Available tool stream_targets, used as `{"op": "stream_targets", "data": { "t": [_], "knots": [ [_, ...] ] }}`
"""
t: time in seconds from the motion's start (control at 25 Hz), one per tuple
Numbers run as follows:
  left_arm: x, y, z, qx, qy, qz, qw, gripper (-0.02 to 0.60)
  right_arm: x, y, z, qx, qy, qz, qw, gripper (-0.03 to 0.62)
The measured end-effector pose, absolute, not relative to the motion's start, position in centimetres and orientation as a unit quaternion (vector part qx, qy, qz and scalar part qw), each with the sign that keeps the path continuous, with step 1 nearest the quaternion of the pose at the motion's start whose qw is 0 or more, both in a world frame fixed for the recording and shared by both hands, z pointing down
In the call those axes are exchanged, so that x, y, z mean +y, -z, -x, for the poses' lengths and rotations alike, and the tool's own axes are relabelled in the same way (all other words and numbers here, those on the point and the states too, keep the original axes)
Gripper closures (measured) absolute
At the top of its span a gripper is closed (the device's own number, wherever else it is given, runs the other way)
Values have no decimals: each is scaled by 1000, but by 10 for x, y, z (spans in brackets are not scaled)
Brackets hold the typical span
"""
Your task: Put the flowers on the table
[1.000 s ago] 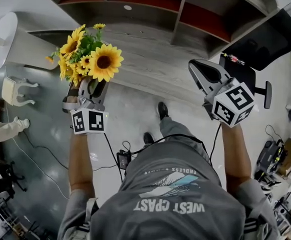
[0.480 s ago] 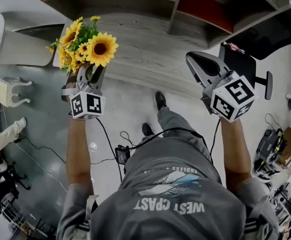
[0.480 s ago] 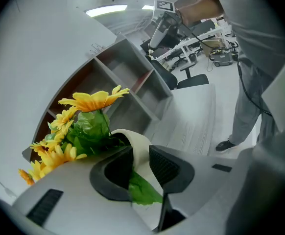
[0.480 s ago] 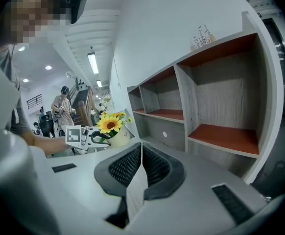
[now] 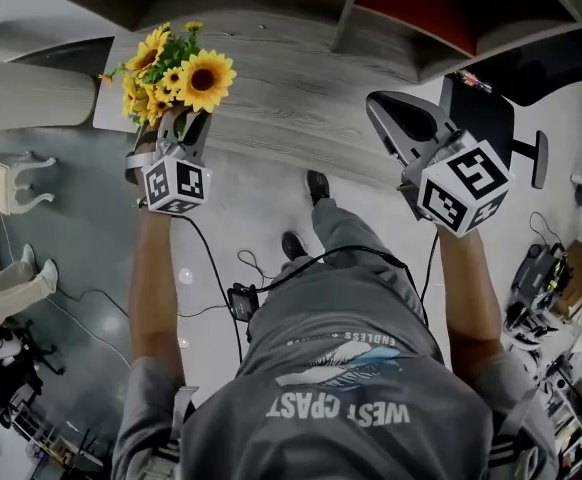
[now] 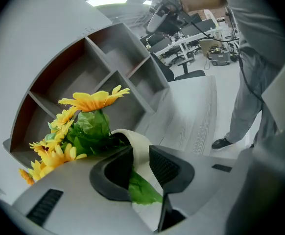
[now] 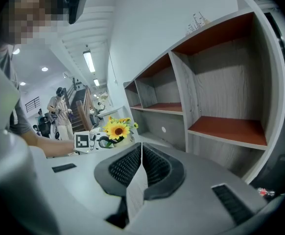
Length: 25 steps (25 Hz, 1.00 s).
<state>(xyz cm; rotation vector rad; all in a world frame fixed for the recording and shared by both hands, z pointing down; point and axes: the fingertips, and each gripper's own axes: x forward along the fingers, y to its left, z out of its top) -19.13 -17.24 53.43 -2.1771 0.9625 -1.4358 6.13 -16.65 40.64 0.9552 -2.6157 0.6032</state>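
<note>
A bunch of yellow sunflowers (image 5: 178,72) with green leaves stands in a white vase (image 6: 135,143). My left gripper (image 5: 178,133) is shut on the vase's rim, one jaw inside and one outside. It holds the bunch over the near left edge of the grey wood table (image 5: 301,88). In the left gripper view the flowers (image 6: 79,126) lean left of the gripper (image 6: 140,163), with the table (image 6: 196,116) beyond. My right gripper (image 5: 408,133) is shut and empty over the table's right part. In the right gripper view the gripper (image 7: 141,163) points towards the flowers (image 7: 117,129).
A shelf unit with red-brown boards (image 5: 401,8) rises behind the table. A black office chair (image 5: 516,103) stands at the right. A white chair (image 5: 11,183) and another person's legs (image 5: 11,283) are at the left. Cables (image 5: 241,303) lie on the floor.
My left gripper has carried the flowers forward, from the floor side to over the table's near edge. The right gripper has barely shifted.
</note>
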Motion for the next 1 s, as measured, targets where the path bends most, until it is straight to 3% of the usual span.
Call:
{"op": "stream_targets", "data": {
  "t": [1.0],
  "knots": [
    [-197,-622,207,308,544,772,110,465,-189,-419,-40,-902,-235,-320,168,563]
  ]
}}
